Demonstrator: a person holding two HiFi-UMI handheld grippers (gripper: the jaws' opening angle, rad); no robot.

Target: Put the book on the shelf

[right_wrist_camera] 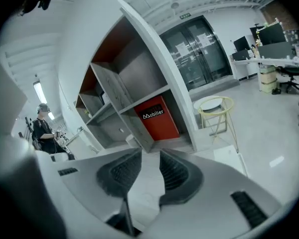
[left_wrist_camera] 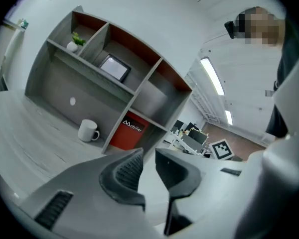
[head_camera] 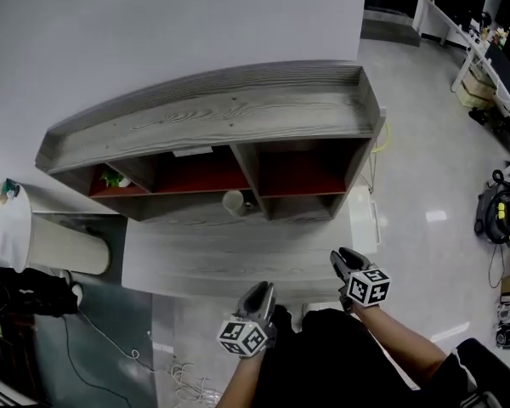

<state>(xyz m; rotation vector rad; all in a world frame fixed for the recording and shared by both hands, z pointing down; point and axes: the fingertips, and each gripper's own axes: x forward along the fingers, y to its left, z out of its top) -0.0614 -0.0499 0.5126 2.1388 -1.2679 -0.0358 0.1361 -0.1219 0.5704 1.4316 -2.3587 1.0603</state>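
Standing at nine o'clock in the head view is a white round stand (head_camera: 10, 228). Just to its right, the grey wooden shelf (head_camera: 212, 113) fills the middle of the view and rests on a pale desk (head_camera: 204, 257). The top-left compartment, at ten o'clock in the left gripper view, holds a small green plant (left_wrist_camera: 75, 40). A dark framed panel (left_wrist_camera: 114, 67) leans in the next compartment along. Below these, a white mug (left_wrist_camera: 88, 130) stands in the wide lower bay, just left of a divider. The red book (left_wrist_camera: 129, 129) stands upright just right of that divider, in the lower right compartment, well apart from both tools.

The left gripper (head_camera: 261, 294) hangs at six o'clock in the head view, off the desk's near edge. Its jaws are a narrow gap apart, with nothing between them. The right gripper (head_camera: 342, 256) sits at five o'clock near the desk's right corner, and its jaws are likewise slightly parted and empty. A yellow-framed stool (right_wrist_camera: 215, 106) stands on the floor at three o'clock from the shelf.
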